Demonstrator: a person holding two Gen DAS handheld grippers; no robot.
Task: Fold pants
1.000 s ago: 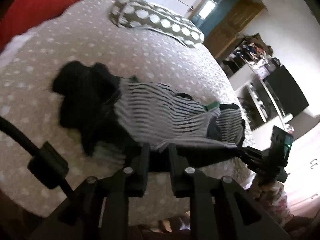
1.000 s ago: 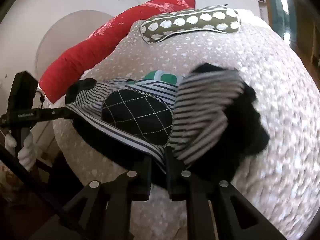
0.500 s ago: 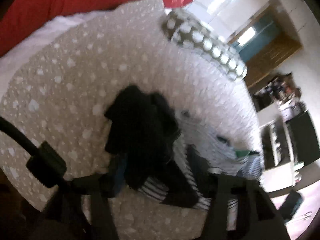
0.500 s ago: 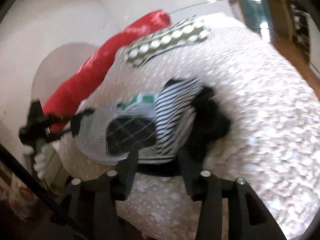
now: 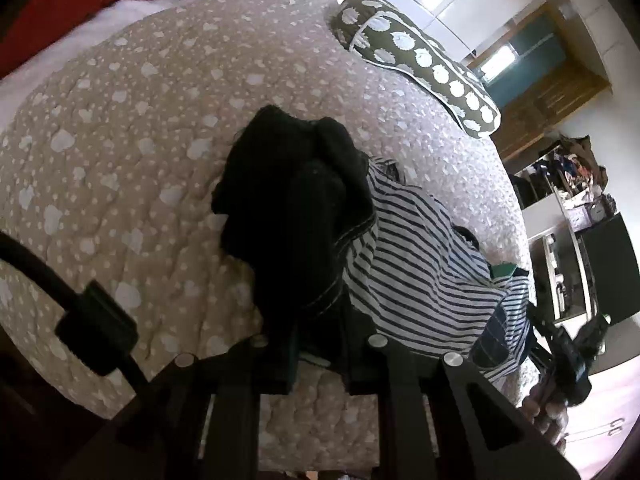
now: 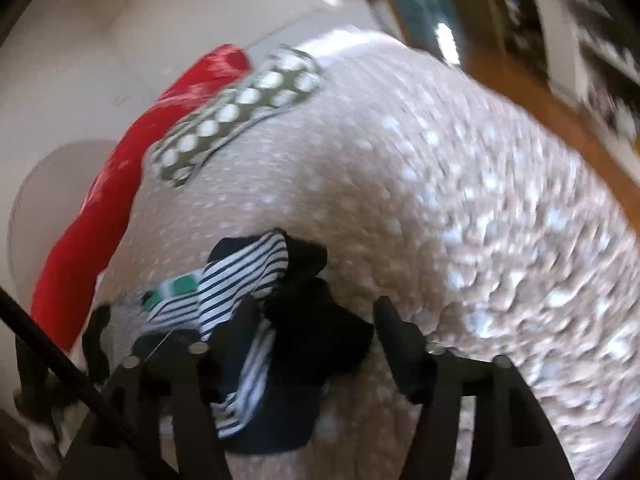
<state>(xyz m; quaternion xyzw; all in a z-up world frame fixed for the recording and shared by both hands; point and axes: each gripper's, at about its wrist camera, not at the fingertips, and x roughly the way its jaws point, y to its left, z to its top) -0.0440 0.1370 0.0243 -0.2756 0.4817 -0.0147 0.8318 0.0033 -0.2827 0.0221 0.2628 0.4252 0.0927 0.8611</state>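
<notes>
**Striped pants let go on one side, still pinched on the other**

The fingers of the left gripper (image 5: 320,360) stand nearly together, having just closed a little further, with the dark hem of the pants (image 5: 416,264) bunched between them. The cloth rises from the grip in a black fold and runs off to the right as a navy-and-white striped panel. The fingers of the right gripper (image 6: 316,340) stand wide apart after just opening; the crumpled black and striped cloth (image 6: 248,280) lies in the gap between them, and neither pad presses on it. That view is smeared with motion blur.

The pants lie in a loose heap near the foot edge of the bed (image 5: 120,128), partly doubled over, with a scrap of green-and-white fabric (image 6: 180,285) showing at the far end of the stripes. Under them spreads a beige quilted bedspread dotted with white.

Toward the head of the bed rests an olive pillow with white spots (image 5: 424,64), well apart from the pants, and beyond it a red cushion (image 6: 120,184) lies along the pale wall. A black cable (image 5: 52,280) with a clip curves past the left gripper. Across the room stand a wooden door frame (image 5: 552,92) and cluttered shelves (image 5: 568,168).
</notes>
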